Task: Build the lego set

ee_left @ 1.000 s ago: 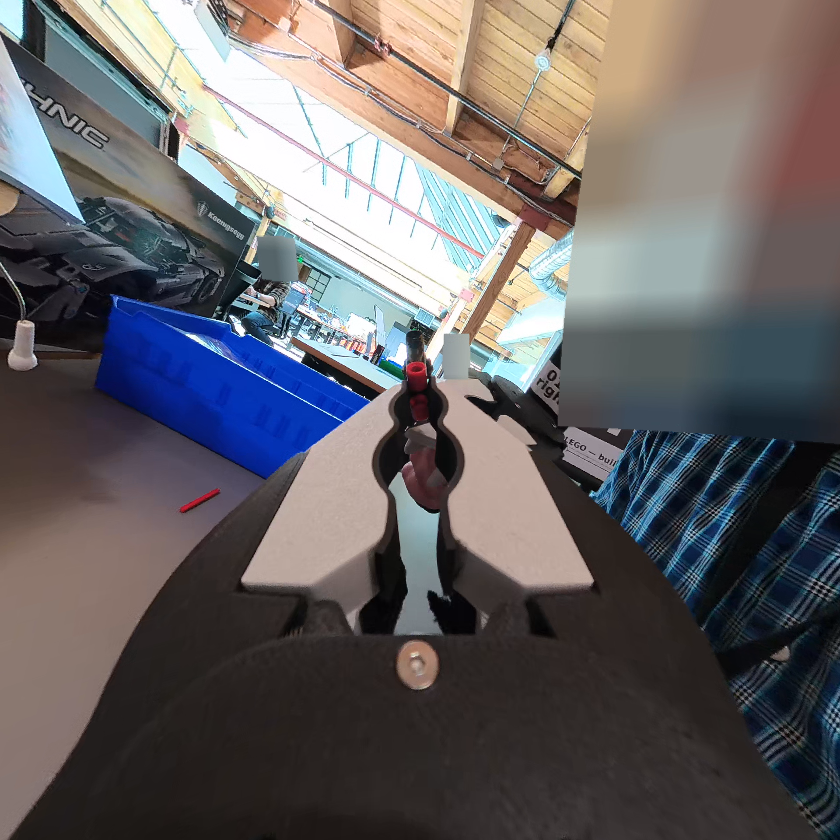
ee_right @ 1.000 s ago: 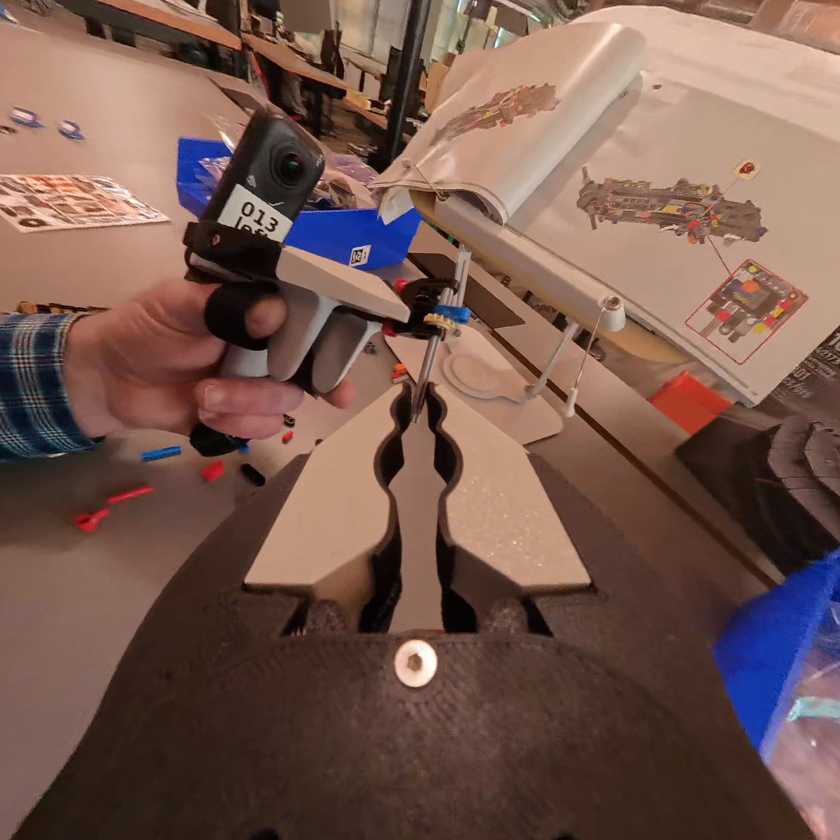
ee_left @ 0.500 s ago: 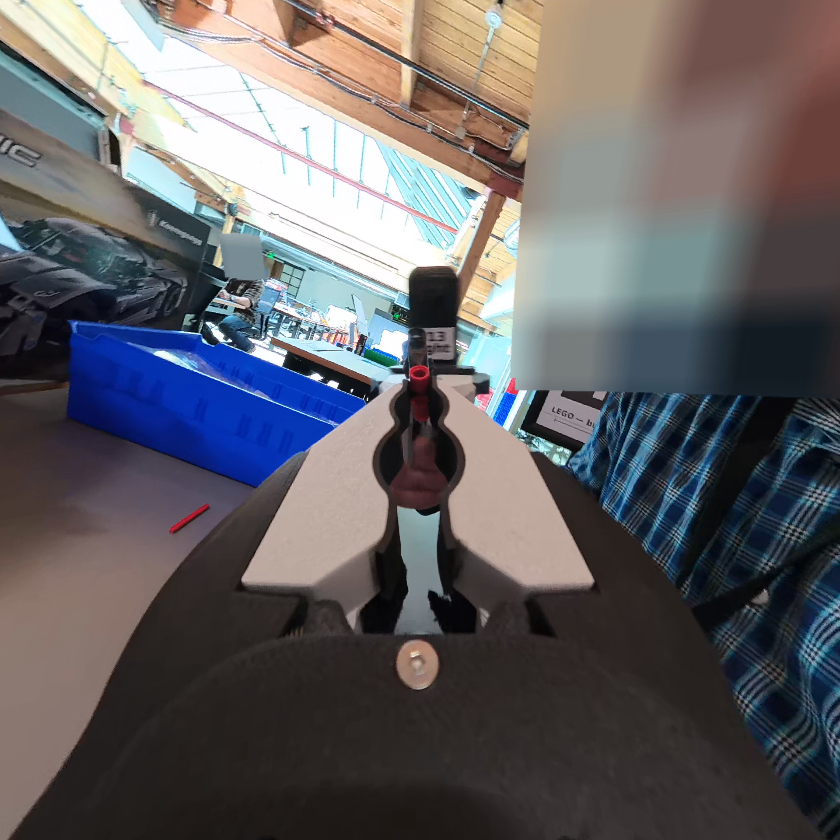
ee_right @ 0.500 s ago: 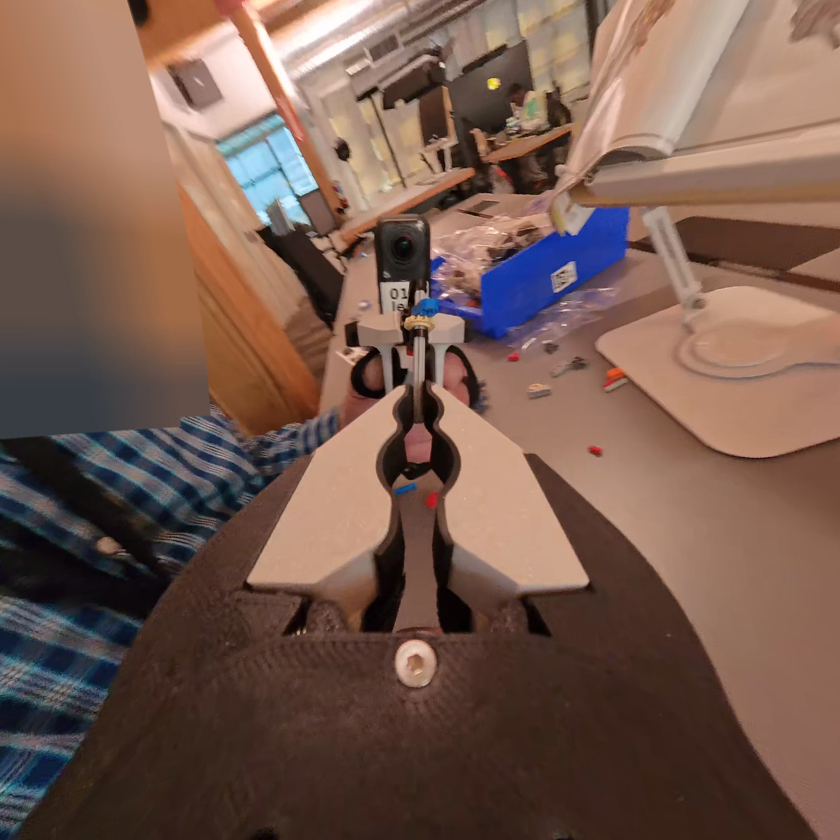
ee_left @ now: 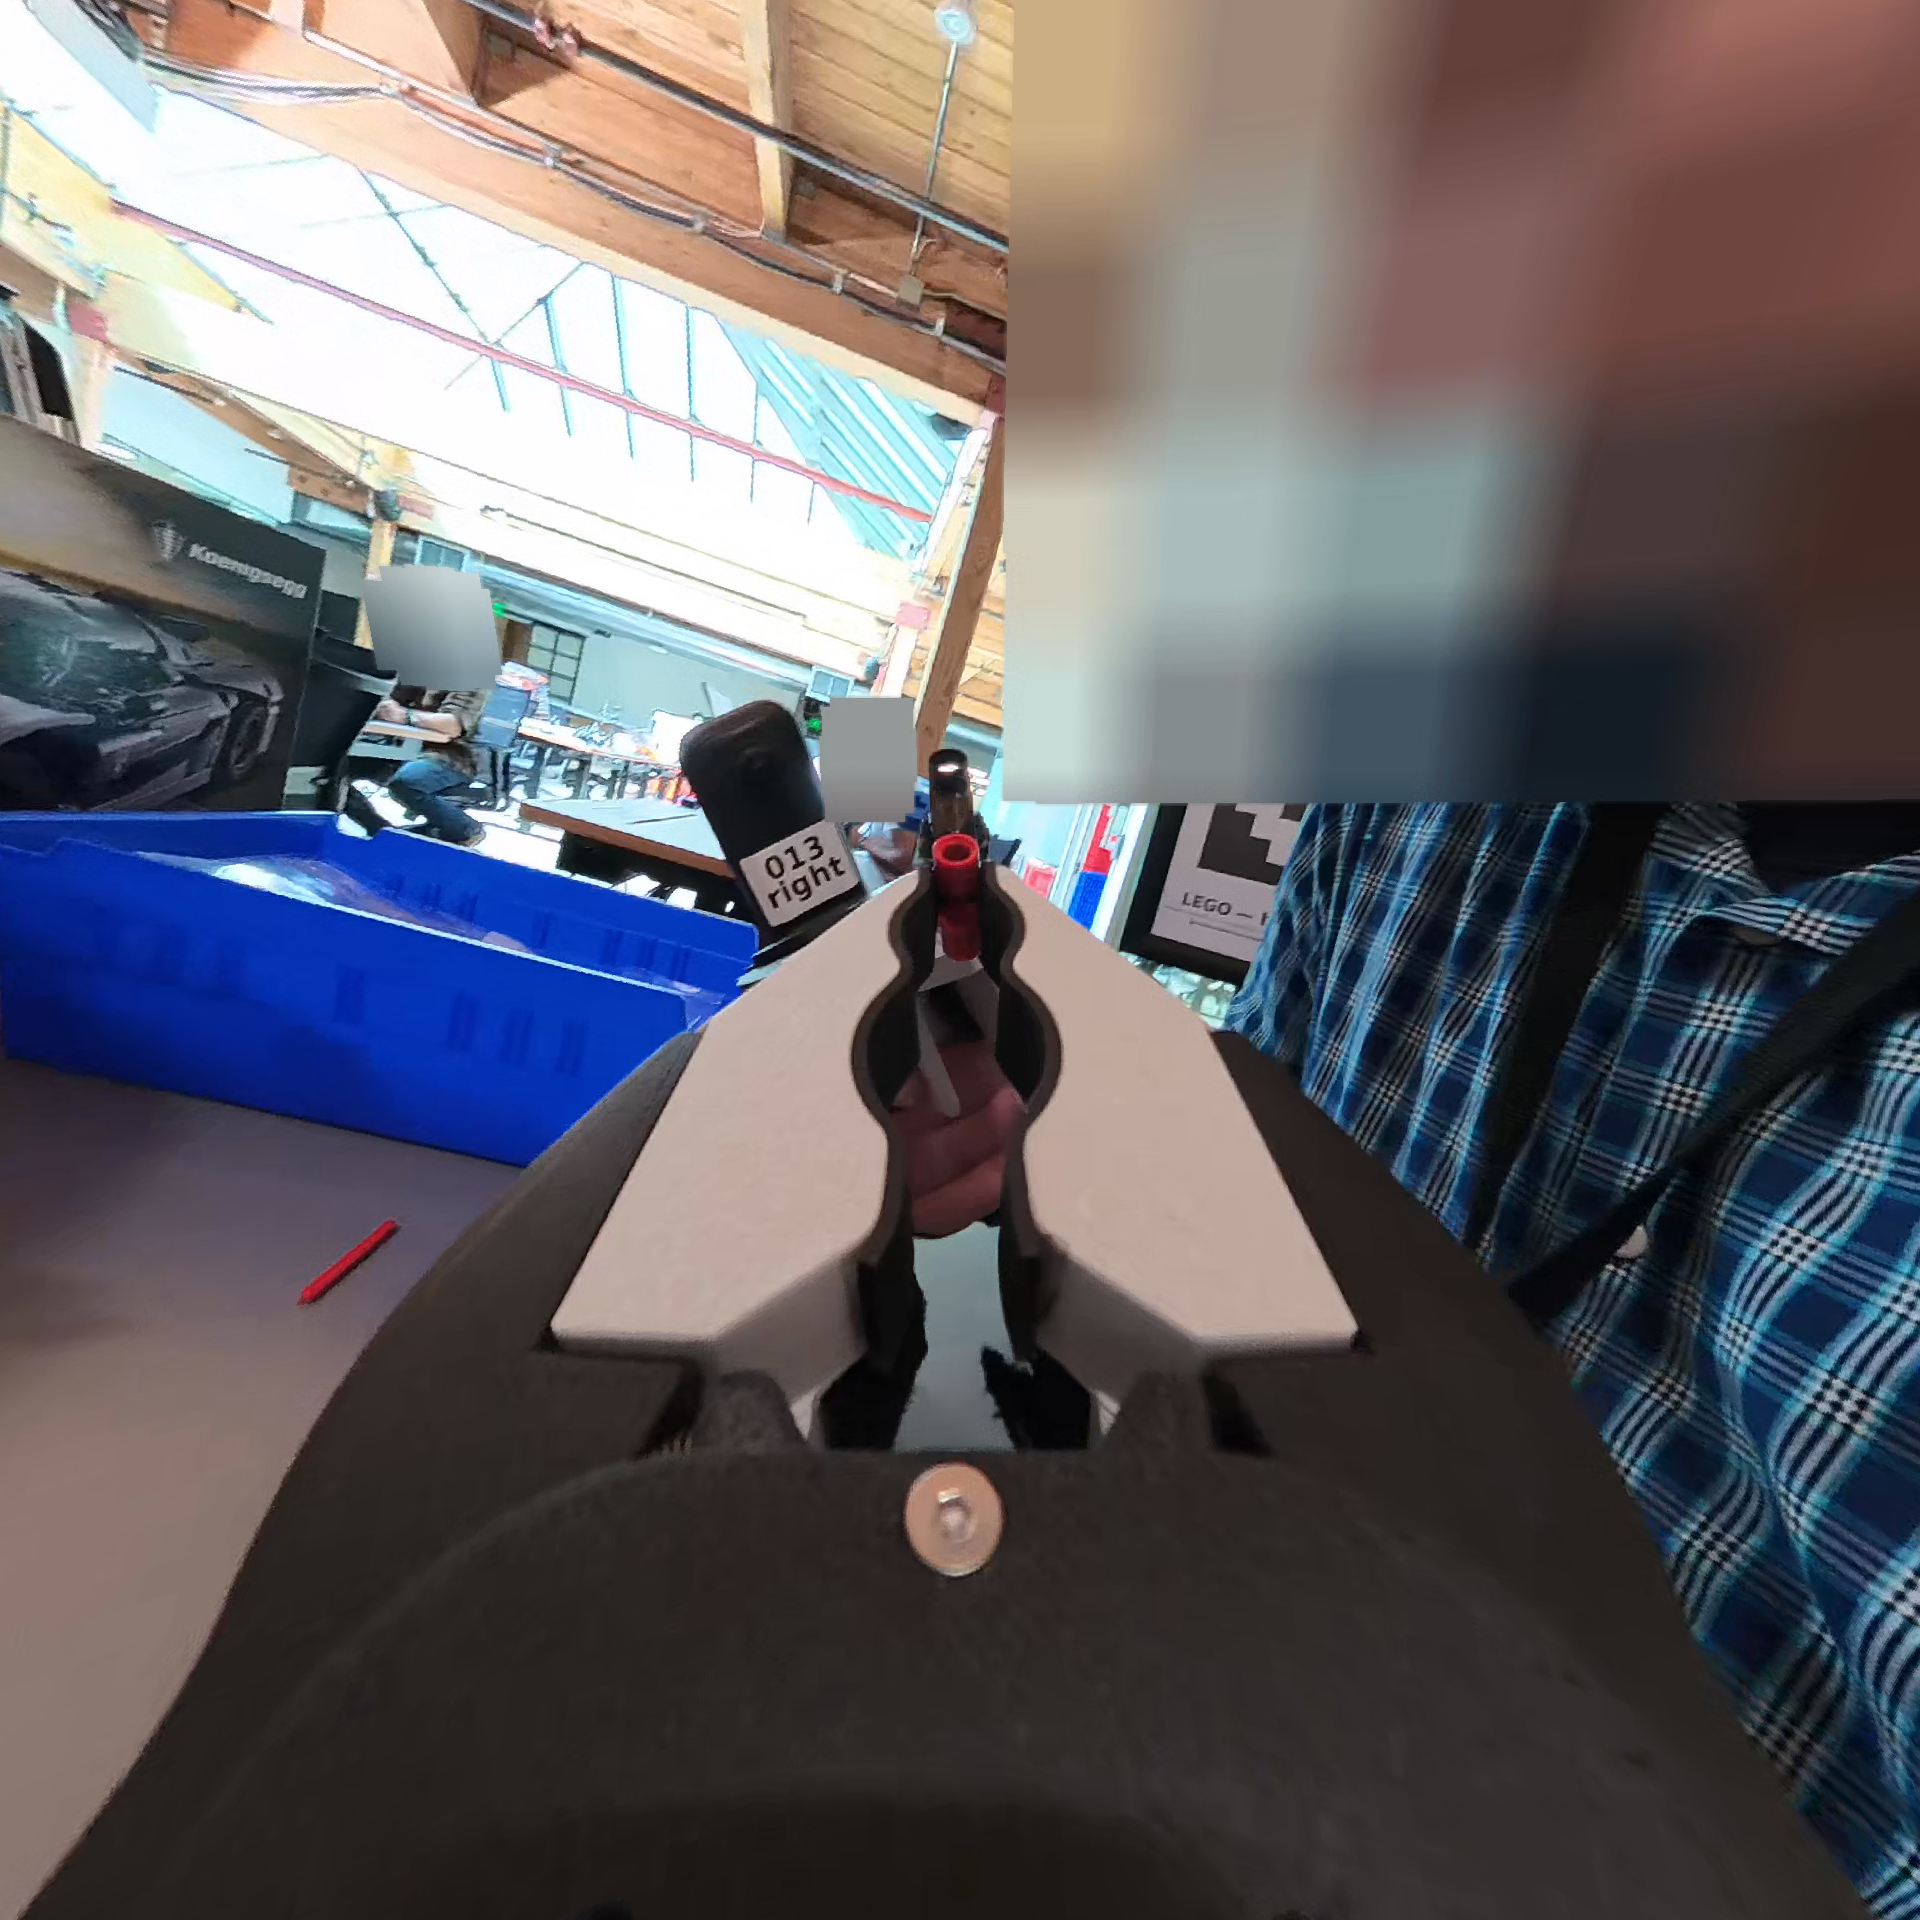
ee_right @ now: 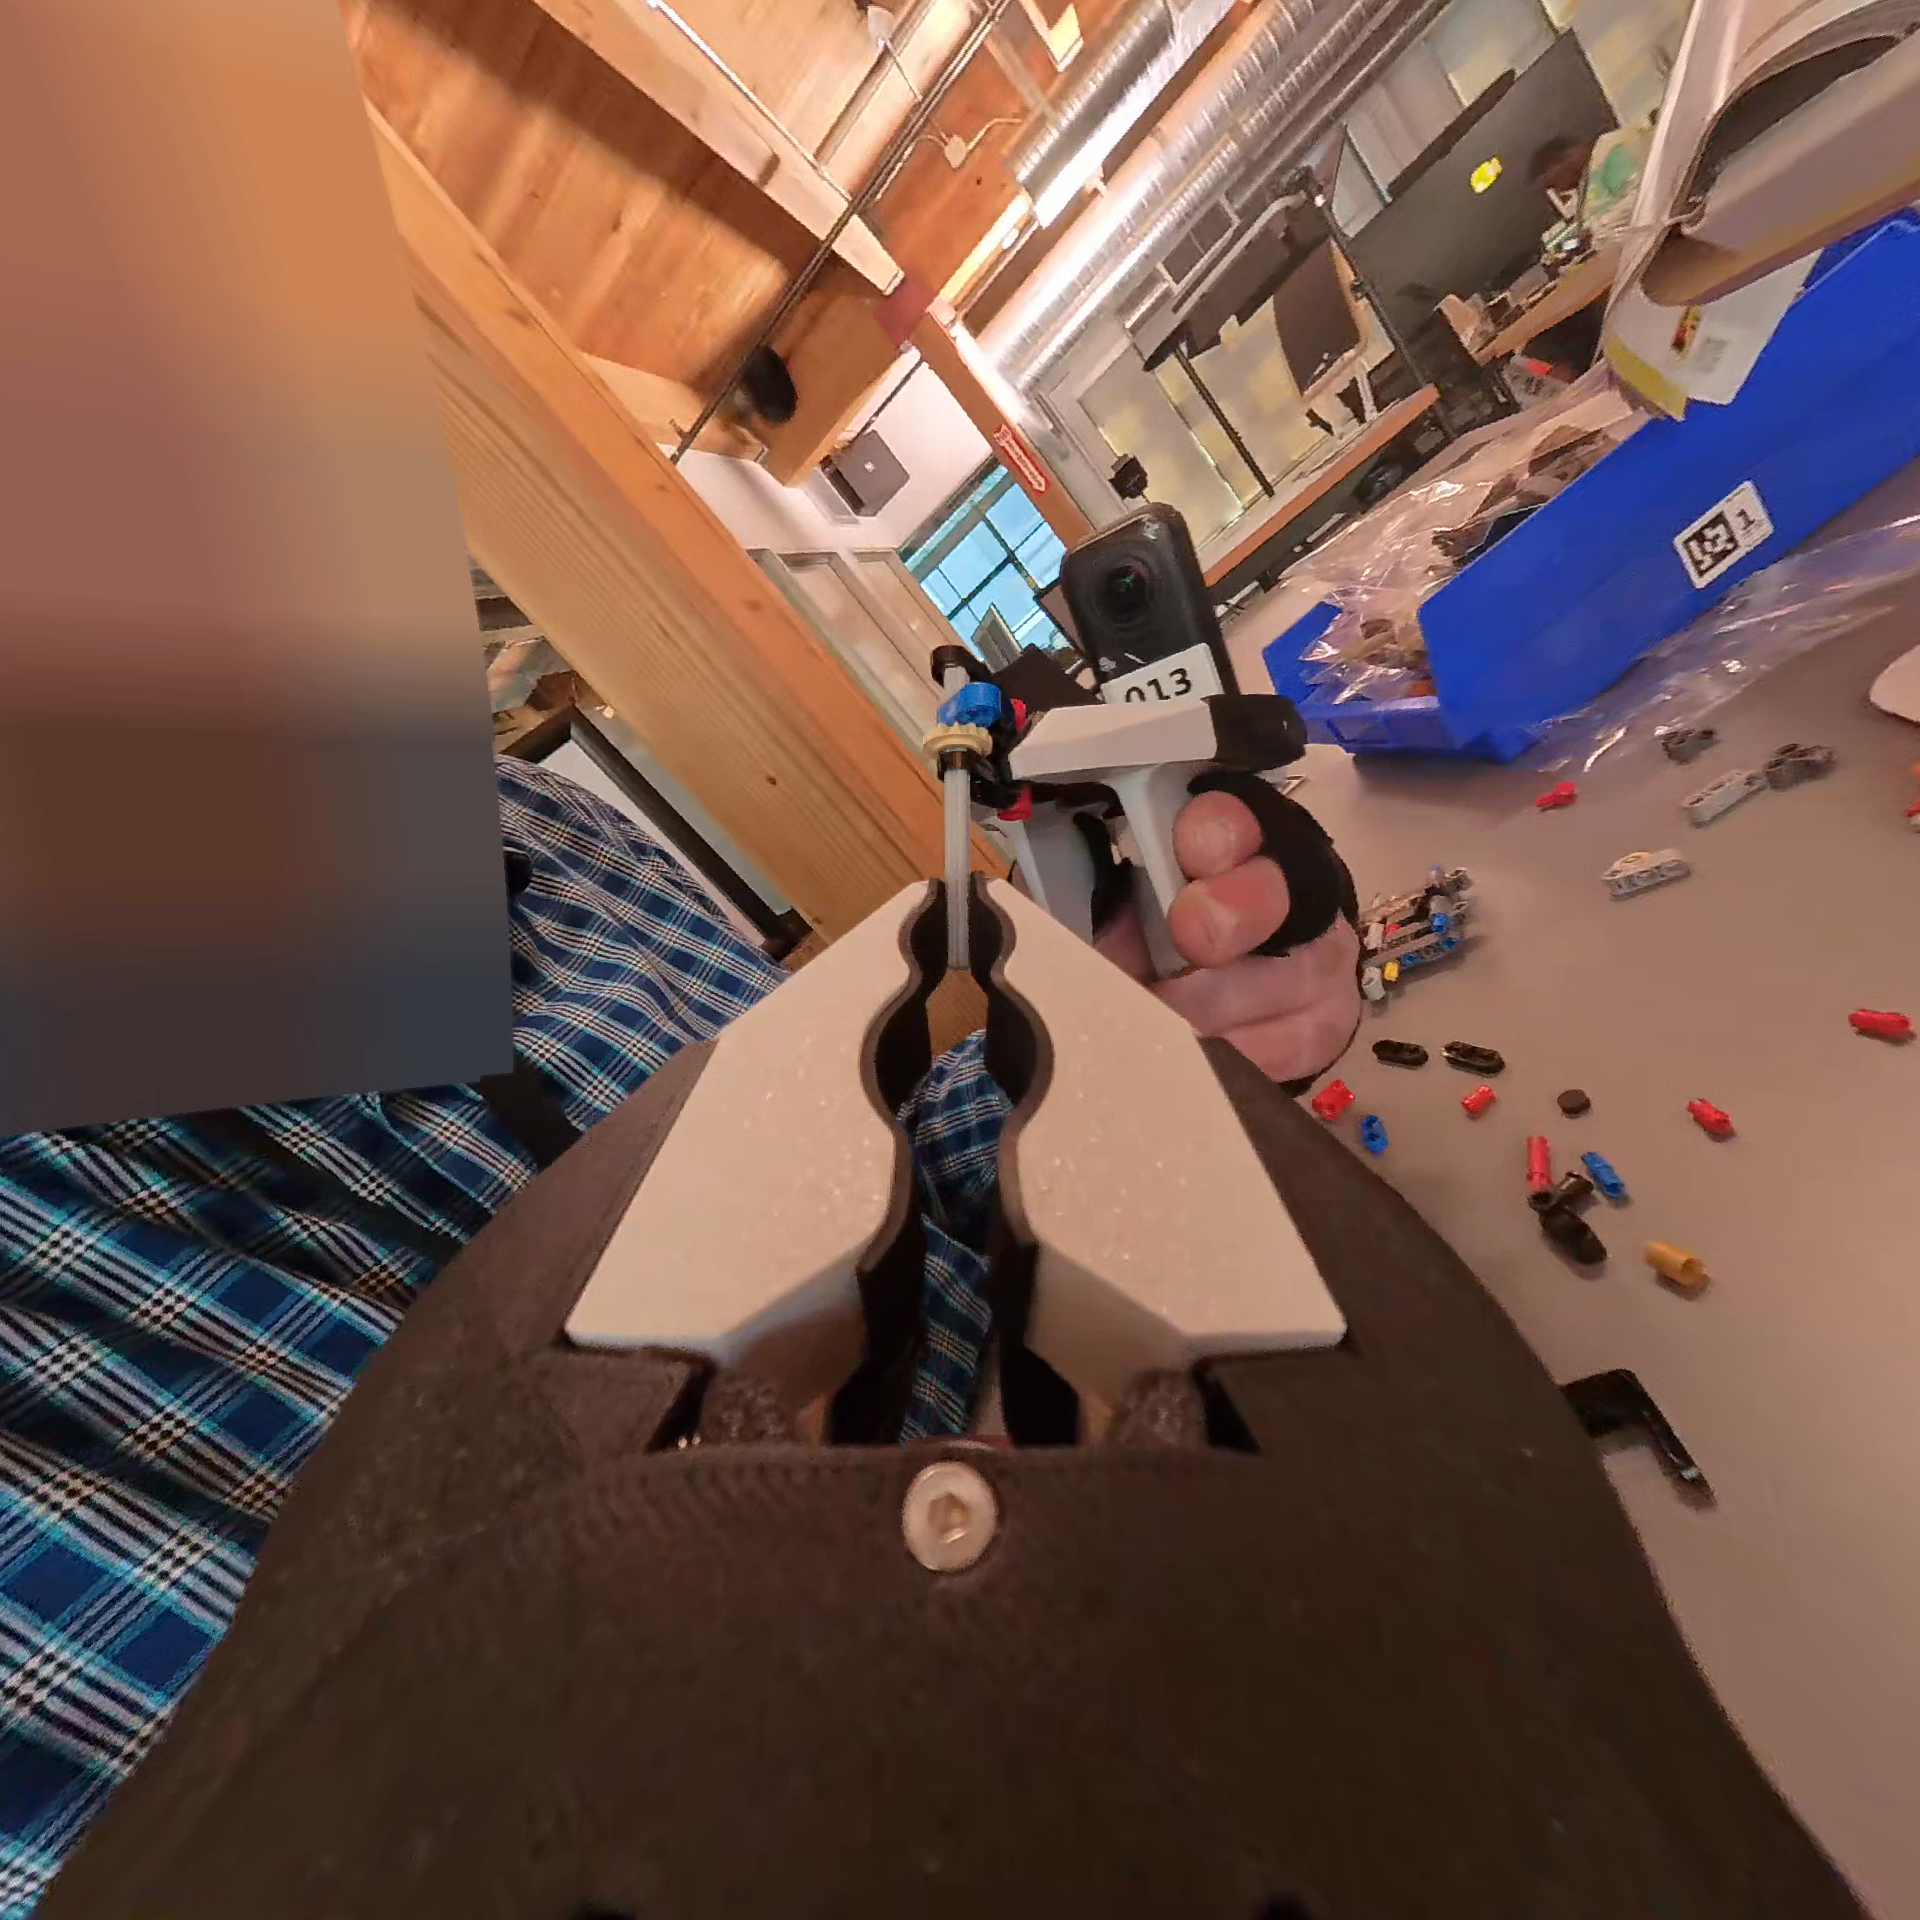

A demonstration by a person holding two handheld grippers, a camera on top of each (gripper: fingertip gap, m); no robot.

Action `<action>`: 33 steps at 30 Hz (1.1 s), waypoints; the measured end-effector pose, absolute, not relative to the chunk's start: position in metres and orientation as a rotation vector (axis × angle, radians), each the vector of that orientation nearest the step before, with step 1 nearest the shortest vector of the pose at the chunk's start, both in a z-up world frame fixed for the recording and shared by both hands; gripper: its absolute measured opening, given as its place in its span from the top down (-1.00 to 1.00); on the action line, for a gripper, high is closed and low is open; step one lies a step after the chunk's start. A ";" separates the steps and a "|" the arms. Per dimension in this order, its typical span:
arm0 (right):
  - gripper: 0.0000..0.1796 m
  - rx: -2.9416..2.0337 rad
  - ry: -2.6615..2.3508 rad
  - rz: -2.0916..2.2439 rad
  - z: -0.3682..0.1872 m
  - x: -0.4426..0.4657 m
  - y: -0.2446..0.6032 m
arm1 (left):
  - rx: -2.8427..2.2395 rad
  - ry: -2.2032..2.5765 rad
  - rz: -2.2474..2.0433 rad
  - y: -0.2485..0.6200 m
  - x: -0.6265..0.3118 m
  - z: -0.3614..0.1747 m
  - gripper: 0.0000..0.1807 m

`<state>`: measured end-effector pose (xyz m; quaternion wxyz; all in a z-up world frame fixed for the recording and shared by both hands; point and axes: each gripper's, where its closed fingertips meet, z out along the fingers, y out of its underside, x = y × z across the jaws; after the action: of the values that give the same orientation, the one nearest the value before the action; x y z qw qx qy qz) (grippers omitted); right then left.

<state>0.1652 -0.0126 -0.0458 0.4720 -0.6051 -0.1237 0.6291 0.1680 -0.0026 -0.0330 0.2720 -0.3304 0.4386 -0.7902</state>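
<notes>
Both tongs are clamped: left tongs [ee_left: 954,883] on a small red-and-black lego assembly [ee_left: 953,862], right tongs [ee_right: 961,914] on its long grey axle [ee_right: 957,831]. Beyond, a blue plastic bin [ee_right: 1621,613] on the grey counter [ee_right: 1714,1195] holds clear bags of parts; loose pieces lie scattered beside it.

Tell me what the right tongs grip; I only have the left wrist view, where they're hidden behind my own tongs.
Observer: The right tongs are shut on the lower end of a grey axle.
Operator: Does that axle carry anything?
Observer: A tan gear, with a blue piece just above it.
Operator: My left tongs grip a red piece. Are there any loose parts besides the red stick?
Observer: Yes, red, blue and black pins lie scattered on the table, beside a small sub-assembly.
</notes>
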 end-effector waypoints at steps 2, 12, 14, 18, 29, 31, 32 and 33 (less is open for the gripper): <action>1.00 -1.506 -0.290 1.454 -0.049 0.170 -0.009 | -0.920 1.179 -2.090 0.000 0.172 -0.036 0.93; 1.00 -1.661 -0.329 0.821 -0.063 0.194 0.016 | -1.131 1.082 -2.031 0.021 0.190 -0.050 0.94; 1.00 -1.670 -0.341 0.752 -0.063 0.195 0.020 | -1.147 1.053 -2.038 0.024 0.191 -0.049 0.94; 1.00 -1.701 -0.418 0.464 -0.065 0.200 0.031 | -1.198 0.995 -2.031 0.033 0.192 -0.051 0.94; 0.99 -1.633 -0.636 -0.234 -0.058 0.205 0.042 | -1.218 0.912 -2.067 0.040 0.188 -0.045 0.94; 0.98 -1.646 -0.602 -0.136 -0.056 0.203 0.044 | -1.227 0.891 -2.061 0.043 0.187 -0.044 0.94; 0.97 -1.646 -0.574 -0.089 -0.053 0.203 0.044 | -1.229 0.888 -2.049 0.044 0.186 -0.044 0.94; 0.93 -1.635 -0.564 -0.057 -0.049 0.202 0.043 | -1.213 0.876 -2.049 0.044 0.184 -0.040 0.94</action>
<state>0.2021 0.0433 -0.0486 0.6485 -0.7192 -0.2480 -0.0249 0.1842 0.0444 -0.0404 0.2977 -0.4563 0.3298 -0.7710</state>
